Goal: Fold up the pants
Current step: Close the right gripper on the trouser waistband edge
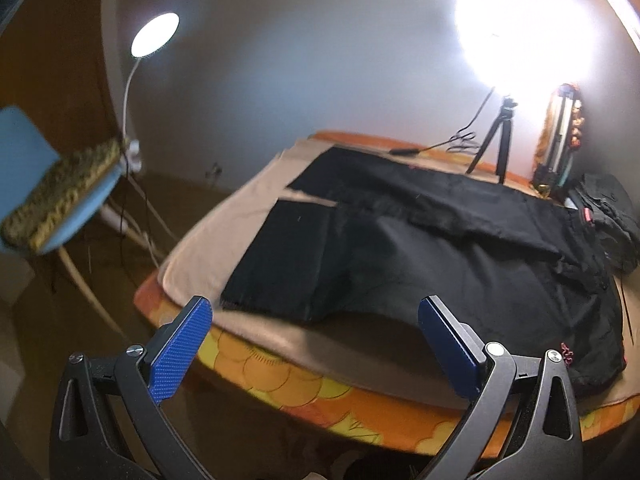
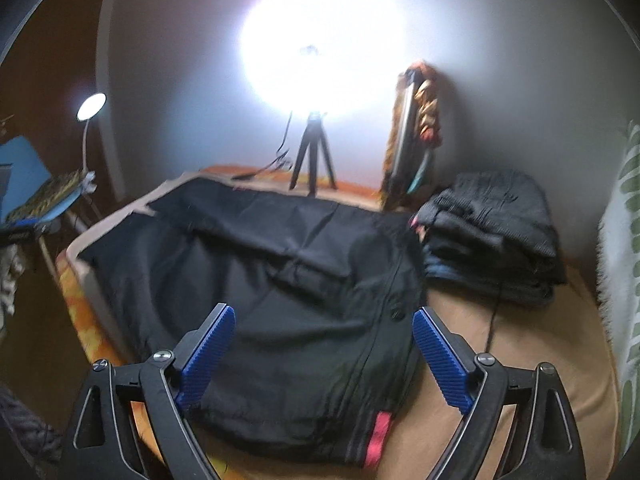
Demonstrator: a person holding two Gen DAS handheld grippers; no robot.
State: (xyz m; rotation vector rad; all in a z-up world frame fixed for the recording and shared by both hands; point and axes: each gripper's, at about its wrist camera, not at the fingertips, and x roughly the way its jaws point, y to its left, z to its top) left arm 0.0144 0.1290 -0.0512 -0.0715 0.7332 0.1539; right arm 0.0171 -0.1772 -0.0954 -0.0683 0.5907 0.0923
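Both grippers, left gripper (image 1: 316,344) and right gripper (image 2: 324,352), gape above black pants (image 2: 280,280).

Left tongs (image 1: 316,334): jaws spread wide, nothing between them; blue ribbed pads (image 1: 180,350) face inward on black arms; tilted slightly down, held in the air.

Right tongs (image 2: 324,354): jaws likewise spread wide and holding nothing; blue ribbed pads (image 2: 440,362) on black arms; pointing forward and down, touching nothing.
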